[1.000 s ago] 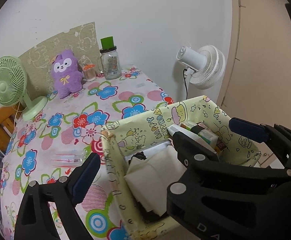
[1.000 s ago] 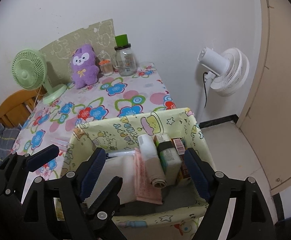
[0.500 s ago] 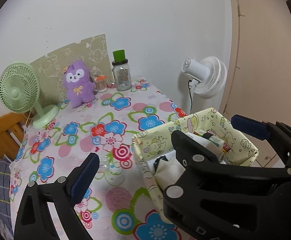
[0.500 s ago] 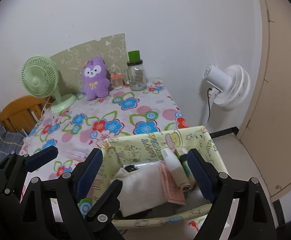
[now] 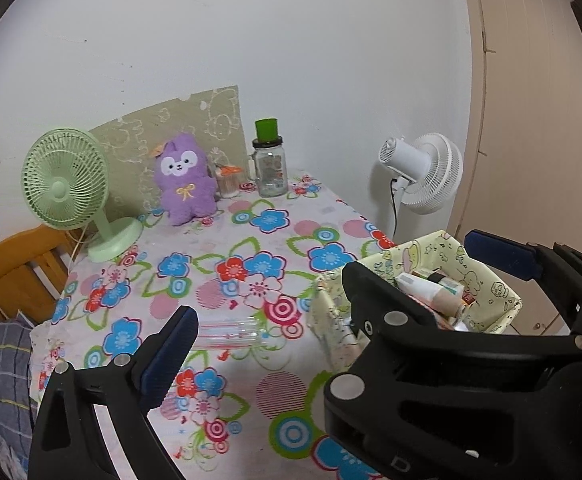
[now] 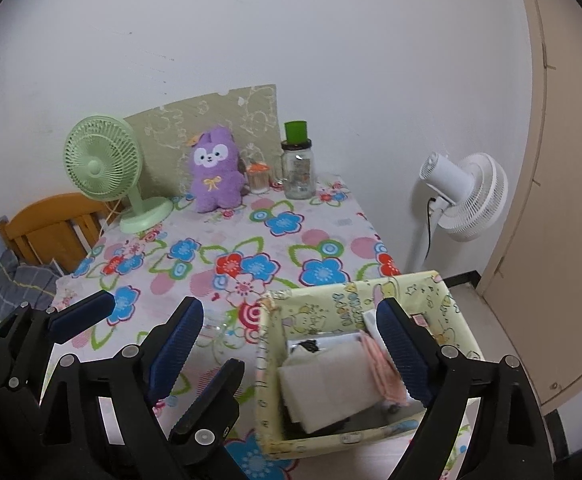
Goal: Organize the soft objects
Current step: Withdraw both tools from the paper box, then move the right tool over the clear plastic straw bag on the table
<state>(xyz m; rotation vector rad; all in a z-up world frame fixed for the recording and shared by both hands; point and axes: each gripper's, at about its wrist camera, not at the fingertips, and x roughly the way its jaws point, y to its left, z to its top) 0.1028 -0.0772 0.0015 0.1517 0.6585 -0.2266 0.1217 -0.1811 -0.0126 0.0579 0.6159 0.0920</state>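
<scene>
A purple plush toy (image 5: 185,178) (image 6: 215,174) sits upright at the back of the flowered table (image 5: 251,240). At the table's near right corner stands a yellow fabric basket (image 5: 491,284) (image 6: 371,300). It holds a folded white cloth (image 6: 327,380), a pink cloth (image 6: 383,364) and some tubes and boxes. My right gripper (image 6: 289,320) hovers above the basket's left wall; its jaws are opening and grip nothing. My left gripper (image 5: 269,300) hangs open just to its left over the table, with nothing in it.
A clear plastic pouch (image 5: 231,330) lies on the table left of the basket. At the back stand a green desk fan (image 5: 67,184), a small orange-topped jar (image 5: 227,184) and a green-lidded glass jar (image 5: 270,168). A white floor fan (image 5: 423,172) stands right, a wooden chair (image 5: 15,268) left.
Both grippers have drawn back and up from the basket, which now looks smaller and lower in both views. More of the table shows. The right jaws stand slightly wider.
</scene>
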